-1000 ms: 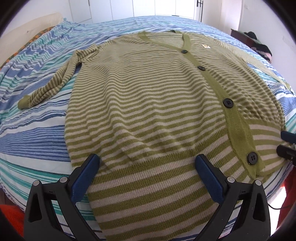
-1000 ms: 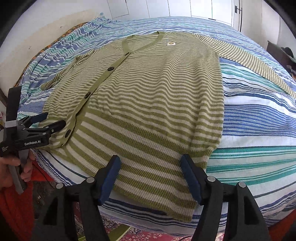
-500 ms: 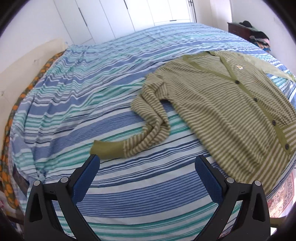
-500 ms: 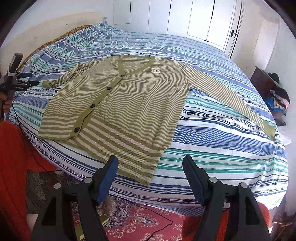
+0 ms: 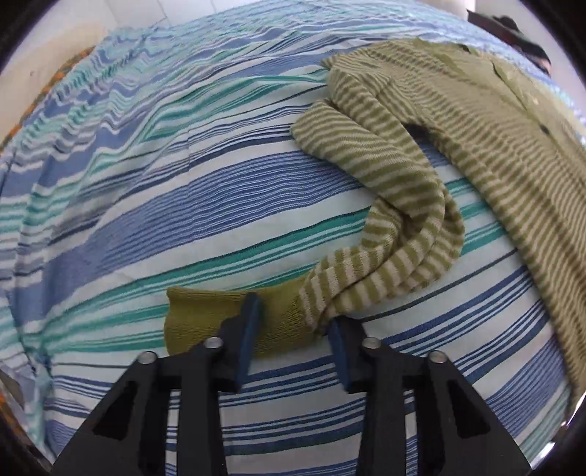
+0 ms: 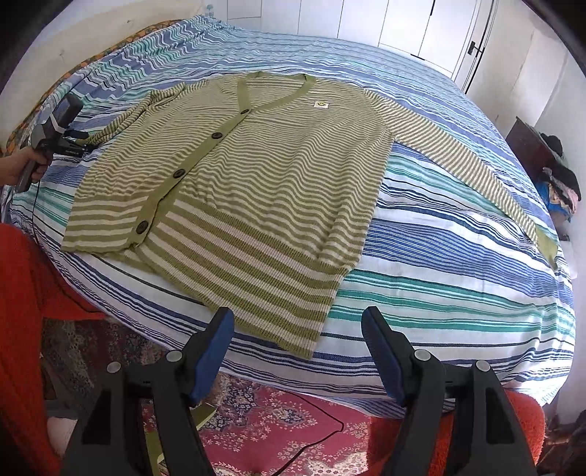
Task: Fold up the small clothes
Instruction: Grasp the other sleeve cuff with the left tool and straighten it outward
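Observation:
A green-and-cream striped cardigan [image 6: 256, 164] lies flat and buttoned on the striped bed [image 6: 457, 256]. Its left sleeve [image 5: 384, 183] curls toward me in the left wrist view and ends in a plain green cuff [image 5: 205, 315]. My left gripper [image 5: 293, 318] points down at that cuff. Its jaws are closing, and the cuff lies flat between them with a gap still showing. In the right wrist view a hand holds the left gripper [image 6: 58, 142] at the bed's left side. My right gripper [image 6: 298, 318] hangs open above the bed's near edge, by the cardigan's hem, with nothing between its fingers.
The cardigan's other sleeve [image 6: 476, 164] stretches straight out to the right across the bed. A patterned red rug [image 6: 274, 421] covers the floor below the bed's edge. A dark dresser piled with clothes [image 6: 549, 164] stands at the right. White wardrobe doors [image 6: 403, 29] line the far wall.
My left gripper swung from the cardigan's hem over to the left sleeve and came down on the cuff, and its jaws narrowed. My right gripper rose and drew back, so more of the bed shows.

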`<act>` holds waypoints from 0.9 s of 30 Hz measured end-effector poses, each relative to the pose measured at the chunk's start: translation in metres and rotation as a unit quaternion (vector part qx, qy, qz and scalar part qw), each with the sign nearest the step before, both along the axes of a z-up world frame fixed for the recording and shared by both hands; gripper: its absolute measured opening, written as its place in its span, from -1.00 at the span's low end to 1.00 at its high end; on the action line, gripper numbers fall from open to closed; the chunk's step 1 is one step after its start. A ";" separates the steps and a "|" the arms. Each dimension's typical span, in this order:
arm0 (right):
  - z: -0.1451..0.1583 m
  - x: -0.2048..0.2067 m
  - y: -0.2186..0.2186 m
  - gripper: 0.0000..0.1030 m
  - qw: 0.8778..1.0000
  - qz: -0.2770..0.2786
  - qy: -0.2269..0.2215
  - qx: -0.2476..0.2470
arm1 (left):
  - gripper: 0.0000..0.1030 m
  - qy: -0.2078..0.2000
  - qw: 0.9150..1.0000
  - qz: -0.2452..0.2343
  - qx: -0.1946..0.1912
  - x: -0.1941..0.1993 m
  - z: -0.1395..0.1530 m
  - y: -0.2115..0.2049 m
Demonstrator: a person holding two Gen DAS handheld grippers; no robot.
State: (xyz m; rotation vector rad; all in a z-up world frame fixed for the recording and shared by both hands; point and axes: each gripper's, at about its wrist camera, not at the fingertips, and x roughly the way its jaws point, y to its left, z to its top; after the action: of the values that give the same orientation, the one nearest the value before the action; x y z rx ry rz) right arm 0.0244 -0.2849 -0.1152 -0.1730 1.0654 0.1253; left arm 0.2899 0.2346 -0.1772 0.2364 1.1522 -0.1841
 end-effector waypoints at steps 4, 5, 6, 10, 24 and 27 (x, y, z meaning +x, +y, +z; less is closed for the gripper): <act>-0.001 0.001 0.004 0.39 1.000 0.007 -0.002 -0.004 | -0.84 0.028 0.987 0.042 -0.151 -0.014 0.042 0.024; -0.001 0.002 0.004 0.39 1.000 0.008 -0.003 -0.002 | -0.84 0.034 0.978 0.049 -0.197 -0.022 0.057 0.030; -0.002 0.002 0.004 0.39 1.000 0.008 -0.002 -0.001 | -0.84 0.039 0.964 0.062 -0.256 -0.030 0.072 0.038; -0.008 0.004 0.005 0.39 1.000 0.012 0.013 0.005 | -0.68 0.056 0.839 0.229 -0.490 -0.044 0.090 0.101; -0.011 -0.006 0.022 0.39 0.999 0.050 0.013 -0.018 | 0.60 0.002 0.879 0.331 -0.342 -0.098 0.042 0.157; -0.015 -0.005 0.030 0.39 0.997 0.067 0.018 -0.026 | 0.60 0.023 0.906 0.285 -0.313 -0.095 0.035 0.134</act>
State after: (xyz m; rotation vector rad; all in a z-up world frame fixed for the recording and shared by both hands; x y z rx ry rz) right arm 0.0199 -0.2550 -0.1299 -0.2906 1.0925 0.2216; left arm 0.1945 0.3688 -0.1424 -0.6758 1.1067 -0.0317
